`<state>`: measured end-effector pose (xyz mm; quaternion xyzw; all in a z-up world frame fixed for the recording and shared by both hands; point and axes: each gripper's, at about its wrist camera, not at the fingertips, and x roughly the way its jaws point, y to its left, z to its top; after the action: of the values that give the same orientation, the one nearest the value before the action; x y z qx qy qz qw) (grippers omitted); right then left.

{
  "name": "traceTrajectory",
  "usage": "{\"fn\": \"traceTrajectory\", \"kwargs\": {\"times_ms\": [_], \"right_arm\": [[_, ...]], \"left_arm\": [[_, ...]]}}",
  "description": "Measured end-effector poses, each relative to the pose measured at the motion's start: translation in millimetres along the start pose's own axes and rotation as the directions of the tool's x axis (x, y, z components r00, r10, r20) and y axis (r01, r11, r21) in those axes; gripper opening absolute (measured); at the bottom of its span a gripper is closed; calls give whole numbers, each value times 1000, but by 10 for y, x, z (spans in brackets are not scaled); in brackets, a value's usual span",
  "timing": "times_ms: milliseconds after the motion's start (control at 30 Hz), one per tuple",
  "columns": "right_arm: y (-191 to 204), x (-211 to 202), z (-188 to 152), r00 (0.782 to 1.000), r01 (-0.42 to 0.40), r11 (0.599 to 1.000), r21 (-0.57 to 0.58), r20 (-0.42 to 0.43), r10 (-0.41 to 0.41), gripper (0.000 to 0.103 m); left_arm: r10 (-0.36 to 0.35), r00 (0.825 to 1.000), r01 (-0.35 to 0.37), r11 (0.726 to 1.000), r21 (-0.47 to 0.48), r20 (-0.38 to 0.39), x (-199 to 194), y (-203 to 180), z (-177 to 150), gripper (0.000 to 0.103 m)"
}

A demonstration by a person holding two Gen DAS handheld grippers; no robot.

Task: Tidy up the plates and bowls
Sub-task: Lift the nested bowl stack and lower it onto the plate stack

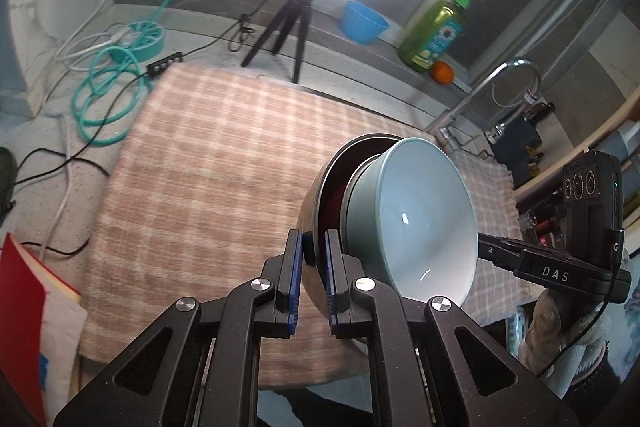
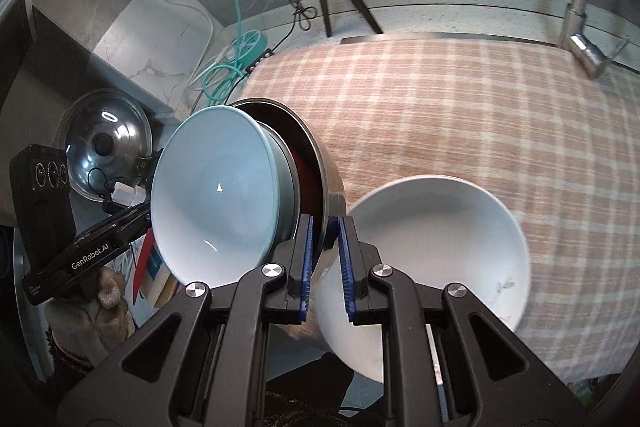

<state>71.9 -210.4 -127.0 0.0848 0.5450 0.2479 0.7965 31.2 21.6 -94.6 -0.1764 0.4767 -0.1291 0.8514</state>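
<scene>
Two tongs share one load above the pink checked cloth (image 1: 208,163) on the counter: left tongs (image 1: 313,275) and right tongs (image 2: 325,259) each clench the steel bowl's (image 2: 330,179) rim, with a pale blue ceramic bowl (image 1: 420,219) nested tilted inside; a white ceramic bowl (image 2: 436,255) is beside it.

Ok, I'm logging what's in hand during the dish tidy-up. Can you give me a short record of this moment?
left claw: shut on the wall of the steel bowl
inside steel bowl: pale blue bowl, nested, both tipped on their side
right claw: shut on the rim of the white bowl
white bowl vs steel bowl: close together; contact unclear
beneath: checked cloth
ledge behind: blue tub, soap bottle, orange
</scene>
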Motion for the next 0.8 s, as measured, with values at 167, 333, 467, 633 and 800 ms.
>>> {"fn": "traceTrajectory", "kwargs": {"times_ms": [167, 333, 467, 633, 800], "right_arm": [[-296, -186, -136, 1000, 28, 999, 36, 10, -28, 14], [-529, -291, -256, 999, 45, 997, 62, 8, -45, 14], [-686, -318, -344, 999, 52, 996, 74, -5, -52, 14], [-845, -316, -427, 999, 50, 995, 86, -20, -49, 14], [-933, -301, -476, 998, 49, 995, 84, -32, -46, 14]], "left_arm": [[-27, 999, 28, 999, 30, -26, 150, -263, -43, 7], [-43, 998, 46, 998, 47, -55, 298, -492, -115, 7], [-45, 996, 49, 997, 56, -71, 384, -636, -172, 7], [-40, 995, 45, 998, 54, -89, 472, -739, -246, 7], [-29, 994, 34, 998, 47, -102, 538, -785, -307, 7]]}}
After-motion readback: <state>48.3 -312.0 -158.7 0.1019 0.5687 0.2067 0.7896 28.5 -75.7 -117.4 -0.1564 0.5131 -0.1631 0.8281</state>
